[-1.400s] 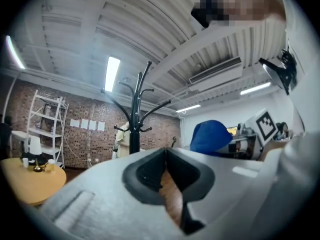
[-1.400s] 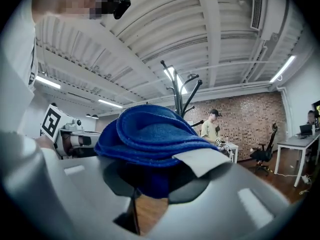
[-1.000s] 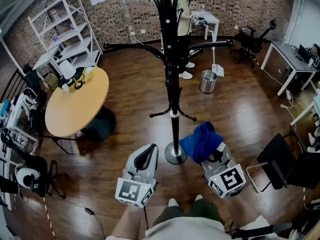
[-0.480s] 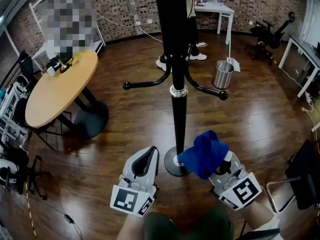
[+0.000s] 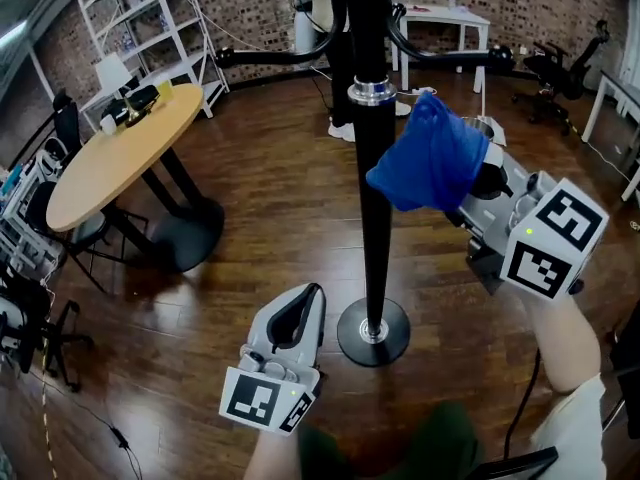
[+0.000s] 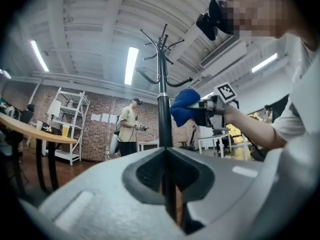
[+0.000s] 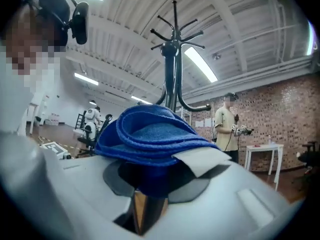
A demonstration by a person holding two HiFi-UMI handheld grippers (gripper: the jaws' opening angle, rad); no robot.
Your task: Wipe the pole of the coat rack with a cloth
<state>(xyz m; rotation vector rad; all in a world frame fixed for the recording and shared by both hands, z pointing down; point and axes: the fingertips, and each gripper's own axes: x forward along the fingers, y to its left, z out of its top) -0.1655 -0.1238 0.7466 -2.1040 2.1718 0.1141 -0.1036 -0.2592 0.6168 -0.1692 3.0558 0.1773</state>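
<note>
The black coat rack pole point(image 5: 372, 188) rises from its round base point(image 5: 373, 332) on the wood floor; it also shows in the left gripper view point(image 6: 164, 119) and the right gripper view point(image 7: 171, 79). My right gripper point(image 5: 470, 183) is raised beside the pole, shut on a blue cloth point(image 5: 428, 156) that hangs just right of the pole under its silver ring point(image 5: 370, 92). The cloth point(image 7: 150, 136) bulges over the jaws in the right gripper view. My left gripper point(image 5: 296, 313) is low, left of the base, shut and empty.
A round wooden table point(image 5: 118, 158) stands at the left with a white shelf unit point(image 5: 150, 18) behind it. A person point(image 6: 128, 126) stands near a white desk point(image 5: 440, 18) at the back. The rack's lower arms point(image 5: 270, 56) spread at head height.
My right gripper has lifted the blue cloth from near the base up the pole's right side to just below the silver ring. The left gripper has stayed low by the base.
</note>
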